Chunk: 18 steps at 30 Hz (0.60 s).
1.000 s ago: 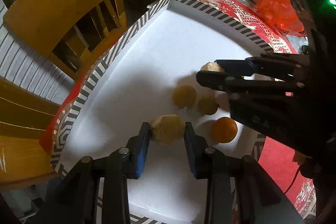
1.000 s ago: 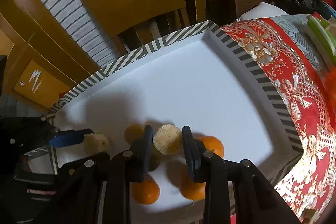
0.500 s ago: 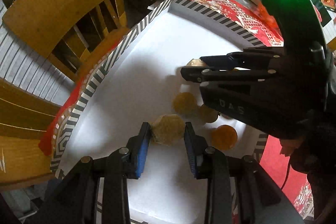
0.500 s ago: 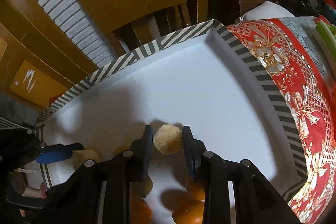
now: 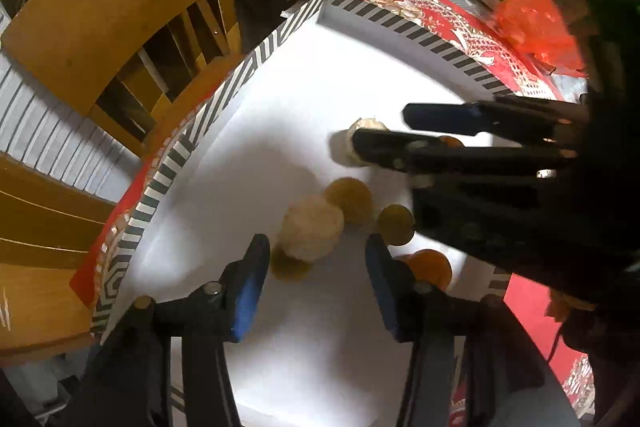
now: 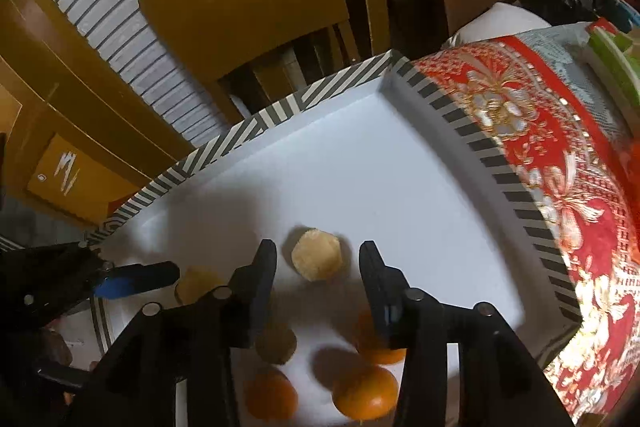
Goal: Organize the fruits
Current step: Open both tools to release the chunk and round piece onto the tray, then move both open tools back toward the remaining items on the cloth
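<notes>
Left gripper (image 5: 314, 265): jaws wide, holding nothing. A pale peeled fruit (image 5: 312, 229) lies on the white tray (image 5: 280, 99) just ahead of the blue pads (image 5: 246, 297), between the fingertips' line and slightly beyond it; I cannot tell if it touches the small yellowish fruit (image 5: 347, 195) behind it.

Right gripper (image 6: 318, 269): jaws wide, empty. A 2nd peeled fruit (image 6: 317, 255) sits on the tray floor between its fingers, clear of both pads.

Tray contents near the right gripper: 3 oranges, 1 at (image 6: 365, 391), and 1 dull yellow fruit (image 6: 276, 343), all under or behind the fingers. The tray's rim is black-and-white striped (image 6: 224, 143). The tray rests on a red patterned cloth (image 6: 560, 155).
</notes>
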{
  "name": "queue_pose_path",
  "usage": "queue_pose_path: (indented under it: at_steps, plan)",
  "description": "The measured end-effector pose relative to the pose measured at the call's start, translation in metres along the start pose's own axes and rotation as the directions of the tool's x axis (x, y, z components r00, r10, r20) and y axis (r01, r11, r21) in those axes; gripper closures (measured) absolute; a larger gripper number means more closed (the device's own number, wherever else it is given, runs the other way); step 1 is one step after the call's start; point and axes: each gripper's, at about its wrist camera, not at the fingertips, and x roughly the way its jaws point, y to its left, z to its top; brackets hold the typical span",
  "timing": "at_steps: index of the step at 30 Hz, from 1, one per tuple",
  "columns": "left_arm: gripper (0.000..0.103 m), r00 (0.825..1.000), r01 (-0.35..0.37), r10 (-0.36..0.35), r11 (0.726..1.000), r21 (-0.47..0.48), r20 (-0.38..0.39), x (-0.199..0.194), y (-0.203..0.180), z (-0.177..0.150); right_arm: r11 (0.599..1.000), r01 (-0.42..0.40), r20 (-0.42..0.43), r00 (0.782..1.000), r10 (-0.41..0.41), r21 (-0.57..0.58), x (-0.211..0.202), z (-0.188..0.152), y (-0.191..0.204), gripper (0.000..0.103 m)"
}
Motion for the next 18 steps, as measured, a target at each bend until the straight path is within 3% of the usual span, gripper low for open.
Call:
queue_pose_path:
  at_steps: [8, 18]
  plan:
    - [0.036, 1.0, -0.015, 0.015, 1.0, -0.003, 0.023, -0.005, -0.004, 0.004, 0.998, 0.023, 0.062, 0.998, -0.027, 0.053, -0.037, -0.014, -0.016, 0.042]
    - [0.031, 0.997, -0.016, 0.013, 0.999, 0.034, 0.079, -0.022, -0.034, 0.015, 0.984, 0.07, 0.117, 0.989, -0.09, 0.161, -0.084, -0.051, -0.053, 0.038]
